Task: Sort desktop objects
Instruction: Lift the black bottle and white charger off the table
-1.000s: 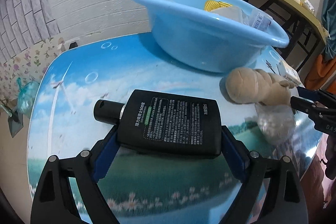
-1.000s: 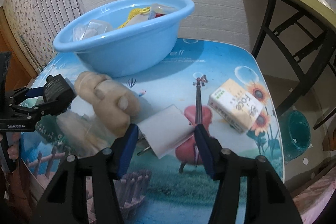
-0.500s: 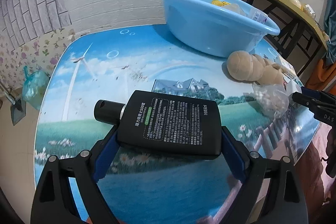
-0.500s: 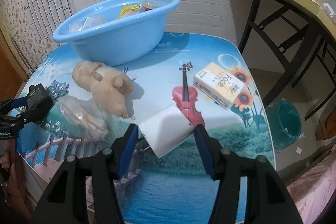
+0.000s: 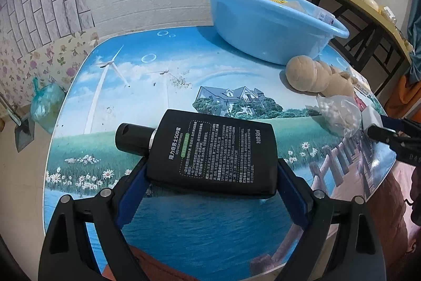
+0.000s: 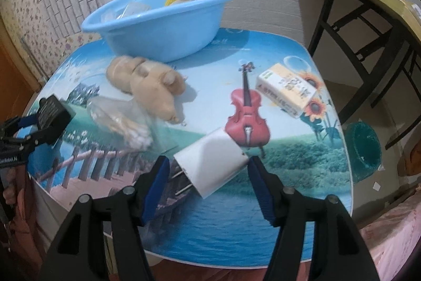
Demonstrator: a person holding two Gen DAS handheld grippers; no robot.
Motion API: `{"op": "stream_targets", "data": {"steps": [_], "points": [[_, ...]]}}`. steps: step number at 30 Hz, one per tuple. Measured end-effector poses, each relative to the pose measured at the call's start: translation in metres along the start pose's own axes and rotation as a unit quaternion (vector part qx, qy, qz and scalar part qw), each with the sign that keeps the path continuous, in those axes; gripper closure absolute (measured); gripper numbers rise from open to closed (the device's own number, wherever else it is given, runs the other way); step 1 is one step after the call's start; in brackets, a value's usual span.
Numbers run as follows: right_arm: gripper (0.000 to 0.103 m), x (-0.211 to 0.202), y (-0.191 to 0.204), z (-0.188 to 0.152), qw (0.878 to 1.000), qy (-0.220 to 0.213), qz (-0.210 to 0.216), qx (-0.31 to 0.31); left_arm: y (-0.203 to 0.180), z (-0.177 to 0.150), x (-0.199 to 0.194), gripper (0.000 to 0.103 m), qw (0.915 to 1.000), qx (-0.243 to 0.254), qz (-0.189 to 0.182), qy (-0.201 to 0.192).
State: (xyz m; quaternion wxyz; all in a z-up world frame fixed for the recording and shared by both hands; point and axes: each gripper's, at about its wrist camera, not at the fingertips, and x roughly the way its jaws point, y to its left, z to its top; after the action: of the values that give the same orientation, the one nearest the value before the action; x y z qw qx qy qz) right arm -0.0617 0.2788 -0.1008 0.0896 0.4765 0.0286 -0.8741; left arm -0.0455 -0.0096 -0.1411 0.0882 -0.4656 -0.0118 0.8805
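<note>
Both grippers have drawn back from the blue basin [image 5: 268,25]. Left gripper [image 5: 210,191] clenches a black lotion bottle [image 5: 213,152]; right gripper [image 6: 208,186] grasps a white charger plug [image 6: 210,165], neither deposited.

basin [image 6: 163,25] at table's [image 6: 215,228] back, plush toy [image 6: 150,86] before it, bag [image 6: 123,120] nearer, carton [image 6: 286,91] right

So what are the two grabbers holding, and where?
The left gripper holds a black bottle by its two narrow ends' sides; the right gripper holds a white charger plug by its sides.

Matt black plastic bottle [image 5: 213,154], glossy blue plastic basin [image 6: 163,25], soft plush toy [image 6: 150,83].
</note>
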Motion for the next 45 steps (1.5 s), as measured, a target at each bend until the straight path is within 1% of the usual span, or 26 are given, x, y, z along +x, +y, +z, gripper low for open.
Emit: {"op": "stream_targets", "data": {"steps": [3,6,8,13,17,19,22,23,24,26,28,32,34,35,36,37,38,39,40,45], "points": [[0.039,0.002,0.004,-0.002,1.000,0.005,0.002,-0.008,0.000,0.000,0.001,0.012,1.0000,0.001,0.002,-0.004],[0.039,0.005,0.004,-0.003,1.000,0.012,0.003,-0.011,-0.004,0.000,0.004,0.012,0.9997,0.013,0.019,-0.006],[0.036,0.006,0.004,-0.005,1.000,0.014,0.006,-0.013,-0.007,-0.001,0.005,0.011,0.9993,0.021,0.031,-0.008],[0.033,0.005,0.006,-0.009,1.000,0.005,0.003,-0.028,-0.007,0.000,0.008,0.008,0.9992,0.020,0.033,-0.010],[0.030,0.006,0.005,-0.008,1.000,-0.005,0.005,-0.028,-0.007,0.003,0.011,0.004,0.9991,0.016,0.037,-0.012],[0.026,0.008,0.004,-0.008,0.999,-0.015,0.006,-0.028,-0.007,0.004,0.013,0.002,0.9990,0.014,0.040,-0.015],[0.024,0.009,0.002,-0.008,0.999,-0.025,0.004,-0.024,-0.006,0.005,0.015,0.000,0.9988,0.009,0.044,-0.020],[0.022,0.009,0.001,-0.008,0.999,-0.028,0.003,-0.022,-0.005,0.006,0.016,0.000,0.9987,0.008,0.045,-0.022],[0.018,0.009,0.000,-0.008,0.999,-0.031,0.001,-0.020,-0.005,0.006,0.016,0.000,0.9986,0.007,0.046,-0.024],[0.005,0.012,-0.003,-0.009,0.999,-0.037,-0.006,-0.010,-0.005,0.007,0.017,0.000,0.9985,0.006,0.047,-0.027],[0.000,0.014,-0.007,-0.010,0.999,-0.040,-0.012,-0.002,-0.005,0.008,0.018,0.000,0.9984,0.004,0.049,-0.027],[0.000,0.014,-0.008,-0.012,0.999,-0.047,-0.012,-0.001,-0.004,0.008,0.017,0.000,0.9985,0.001,0.048,-0.027],[0.000,0.013,-0.008,-0.012,0.999,-0.046,-0.014,0.001,-0.005,0.007,0.015,0.003,0.9985,0.000,0.045,-0.030],[0.000,0.012,-0.008,-0.012,0.999,-0.045,-0.014,0.001,-0.005,0.007,0.014,0.008,0.9985,-0.001,0.044,-0.032],[0.002,0.012,-0.008,-0.013,0.999,-0.045,-0.014,0.001,-0.005,0.006,0.013,0.008,0.9985,0.000,0.043,-0.032],[0.012,0.010,-0.008,-0.013,0.999,-0.049,-0.014,0.000,-0.004,0.006,0.012,0.008,0.9986,-0.001,0.041,-0.032],[0.027,0.010,-0.008,-0.013,0.999,-0.053,-0.010,-0.004,-0.004,0.005,0.012,0.008,0.9987,-0.002,0.039,-0.032],[0.035,0.008,-0.006,-0.013,0.998,-0.058,-0.006,-0.010,-0.003,0.005,0.011,0.009,0.9988,-0.002,0.038,-0.031],[0.040,0.007,-0.004,-0.013,0.998,-0.062,-0.001,-0.019,-0.003,0.004,0.011,0.008,0.9989,-0.003,0.036,-0.031],[0.040,0.007,-0.003,-0.012,0.998,-0.055,-0.002,-0.020,-0.002,0.003,0.005,0.009,0.9993,-0.009,0.026,-0.027]]}}
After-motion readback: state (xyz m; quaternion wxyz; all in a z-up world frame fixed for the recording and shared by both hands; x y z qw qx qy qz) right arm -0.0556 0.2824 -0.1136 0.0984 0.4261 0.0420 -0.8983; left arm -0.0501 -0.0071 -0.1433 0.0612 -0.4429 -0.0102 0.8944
